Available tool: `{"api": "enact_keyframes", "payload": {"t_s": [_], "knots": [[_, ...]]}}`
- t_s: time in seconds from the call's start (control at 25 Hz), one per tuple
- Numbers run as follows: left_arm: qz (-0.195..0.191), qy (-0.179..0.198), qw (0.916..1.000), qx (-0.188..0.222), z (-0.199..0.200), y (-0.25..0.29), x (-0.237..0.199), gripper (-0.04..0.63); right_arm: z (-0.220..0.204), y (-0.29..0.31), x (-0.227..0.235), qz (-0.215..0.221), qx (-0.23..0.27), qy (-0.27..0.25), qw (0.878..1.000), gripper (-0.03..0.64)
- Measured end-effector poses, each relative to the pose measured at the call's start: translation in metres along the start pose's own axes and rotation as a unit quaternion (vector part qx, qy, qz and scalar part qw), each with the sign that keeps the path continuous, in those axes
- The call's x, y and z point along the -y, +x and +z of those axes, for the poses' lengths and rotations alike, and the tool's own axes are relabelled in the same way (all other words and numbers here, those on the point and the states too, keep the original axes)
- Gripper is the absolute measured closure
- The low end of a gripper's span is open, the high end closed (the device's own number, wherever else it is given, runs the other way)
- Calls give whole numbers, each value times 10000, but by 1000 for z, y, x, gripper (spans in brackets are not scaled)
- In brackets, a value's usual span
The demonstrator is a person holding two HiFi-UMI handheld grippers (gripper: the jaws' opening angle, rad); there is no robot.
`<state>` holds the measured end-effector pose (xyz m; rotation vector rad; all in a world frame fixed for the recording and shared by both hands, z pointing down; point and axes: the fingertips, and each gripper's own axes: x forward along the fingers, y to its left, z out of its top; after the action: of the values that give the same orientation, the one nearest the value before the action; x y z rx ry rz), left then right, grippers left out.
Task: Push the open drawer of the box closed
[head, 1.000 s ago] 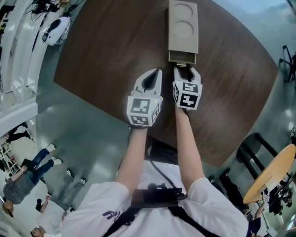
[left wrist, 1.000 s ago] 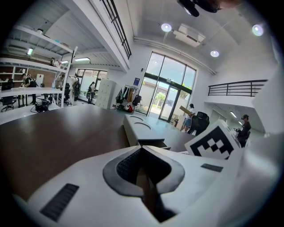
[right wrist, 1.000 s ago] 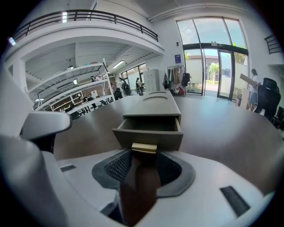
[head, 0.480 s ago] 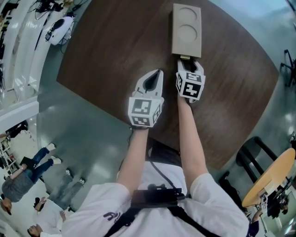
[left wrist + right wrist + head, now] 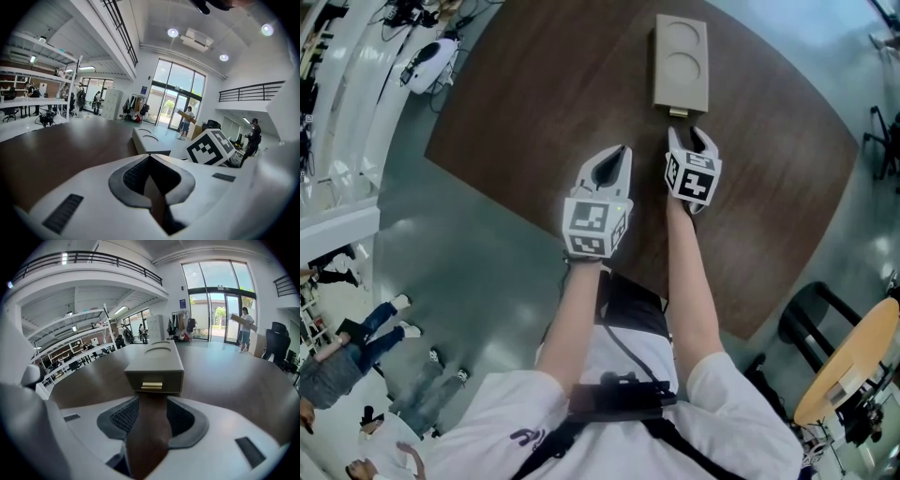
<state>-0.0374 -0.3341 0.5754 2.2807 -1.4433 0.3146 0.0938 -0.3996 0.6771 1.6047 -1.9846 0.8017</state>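
Spanning most of the head view, the dark wood table (image 5: 516, 103) carried a long beige box (image 5: 681, 56) near its far side. The box lay lengthwise away from the person, with two round recesses in its top.

The right gripper (image 5: 692, 139) was stretched out over the table and pointed straight at the near end of the box. Its jaws stood apart with only bare table between them, and their tips were just short of the box front. Whether they touched it could not be told.

The left gripper (image 5: 622, 150) hovered beside it, to the left and farther back, well clear of the box. Its jaw tips met, with nothing between them.

The drawer (image 5: 164, 380) sat pushed in, its front flush with the box end. Its small brass handle (image 5: 151, 386) stuck out just ahead of the right gripper's gap.
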Motion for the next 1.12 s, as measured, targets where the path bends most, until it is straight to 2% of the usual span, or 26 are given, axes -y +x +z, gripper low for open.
{"api": "enact_keyframes", "payload": {"t_s": [0.28, 0.6, 0.68, 0.84, 1.12], "knots": [[17, 54, 9997, 223, 11, -43, 8, 584, 2, -64, -17, 67, 396, 89, 9992, 442], [-91, 236, 9978, 615, 43, -105, 31, 584, 14, -165, -66, 444, 1117, 18, 9927, 443], [-100, 306, 9968, 733, 54, -122, 36, 584, 17, -192, -81, 479, 1312, -66, 9902, 514], [-159, 447, 9934, 1039, 82, -154, 47, 584, 26, -241, -104, 512, 1664, -214, 9845, 517], [-185, 653, 9860, 1521, 117, -207, 72, 584, 46, -318, -121, 500, 2304, -567, 9702, 611]]}}
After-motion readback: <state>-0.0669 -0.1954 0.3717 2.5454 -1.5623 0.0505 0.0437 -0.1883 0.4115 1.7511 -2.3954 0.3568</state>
